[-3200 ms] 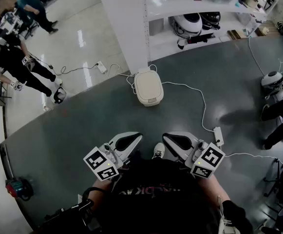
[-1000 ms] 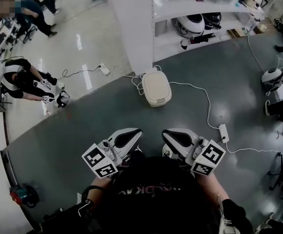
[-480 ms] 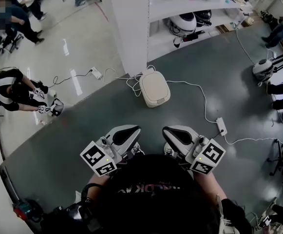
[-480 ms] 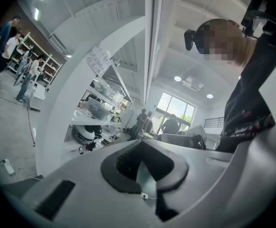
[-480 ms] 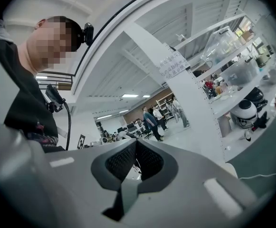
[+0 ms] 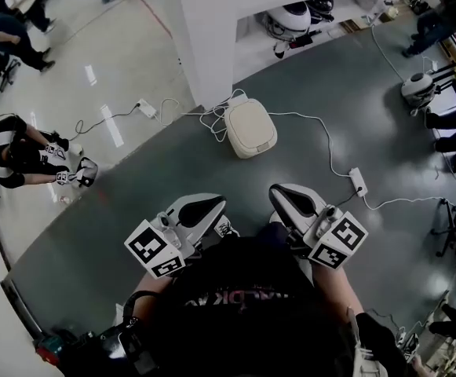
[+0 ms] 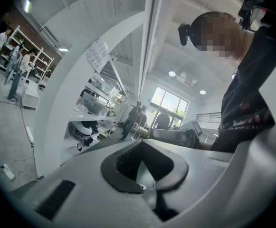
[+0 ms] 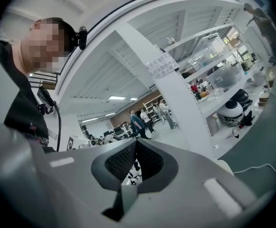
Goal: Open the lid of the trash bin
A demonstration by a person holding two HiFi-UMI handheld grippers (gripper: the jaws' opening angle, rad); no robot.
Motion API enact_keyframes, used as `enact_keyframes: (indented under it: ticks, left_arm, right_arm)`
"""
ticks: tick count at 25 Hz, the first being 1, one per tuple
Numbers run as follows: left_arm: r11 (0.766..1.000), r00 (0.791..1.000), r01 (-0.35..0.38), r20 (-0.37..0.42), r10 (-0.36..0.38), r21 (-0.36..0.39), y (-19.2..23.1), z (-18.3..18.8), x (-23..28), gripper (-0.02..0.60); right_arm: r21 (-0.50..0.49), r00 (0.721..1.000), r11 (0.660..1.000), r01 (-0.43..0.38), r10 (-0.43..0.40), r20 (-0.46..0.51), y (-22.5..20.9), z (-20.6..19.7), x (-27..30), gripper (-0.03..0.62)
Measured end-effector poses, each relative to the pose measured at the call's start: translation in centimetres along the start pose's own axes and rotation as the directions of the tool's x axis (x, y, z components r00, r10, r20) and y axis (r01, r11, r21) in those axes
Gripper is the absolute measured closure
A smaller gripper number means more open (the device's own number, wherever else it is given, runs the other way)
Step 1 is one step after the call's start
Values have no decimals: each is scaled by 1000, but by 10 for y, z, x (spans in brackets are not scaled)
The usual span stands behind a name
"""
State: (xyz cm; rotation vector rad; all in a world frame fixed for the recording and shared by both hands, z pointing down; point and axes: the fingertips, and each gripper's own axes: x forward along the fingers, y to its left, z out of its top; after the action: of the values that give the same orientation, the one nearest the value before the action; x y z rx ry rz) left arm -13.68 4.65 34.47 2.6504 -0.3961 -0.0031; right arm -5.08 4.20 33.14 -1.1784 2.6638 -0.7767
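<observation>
Cream plastic trash bin (image 6: pixel 250 128), squat and round-cornered, stands on the dark grey floor (image 6: pixel 133 203) by the foot of the white pillar (image 6: pixel 204 38), its lid flat down. I judge nothing is done yet. My left gripper (image 6: pixel 212 206) and right gripper (image 6: pixel 284 195) have their jaws pressed together on nothing, well apart from the bin. The approach and the lift remain.

One cream trash bin (image 6: pixel 250 128) sat far ahead. Two grippers showed near, the left gripper (image 6: pixel 212 206) and the right gripper (image 6: pixel 286 197), each carrying one marker cube (image 6: pixel 153 250). There were two power strips: a right power strip (image 6: pixel 359 181) and a far-left power strip (image 6: pixel 145 108). Two round white-and-black machines stood far off, a shelf machine (image 6: pixel 286 18) and a right-edge machine (image 6: pixel 417 89). One crouching person (image 6: pixel 12 159) was at the left; others were too cut off to count.
</observation>
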Motion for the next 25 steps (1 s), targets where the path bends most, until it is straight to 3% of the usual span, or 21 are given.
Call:
enact_keyframes:
  ticks: [8, 15, 22, 25]
  left_arm:
    - [999, 999, 39, -35, -40, -20, 12, 0, 2, 581]
    - [1000, 999, -1, -41, 1, -5, 34, 1, 23, 581]
    - [999, 995, -27, -97, 25, -17, 56, -5, 59, 581]
    - [999, 995, -3, -97, -1, -40, 65, -7, 86, 581]
  right_arm:
    - [28, 989, 989, 147, -147, -6, -50, 0, 1, 586]
    - [97, 968, 965, 244, -237, -79, -158, -37, 15, 586]
    - [248, 922, 897, 365, -313, -226, -287, -110, 30, 537]
    - [289, 886, 853, 434, -348, -306, -339, -151, 32, 522]
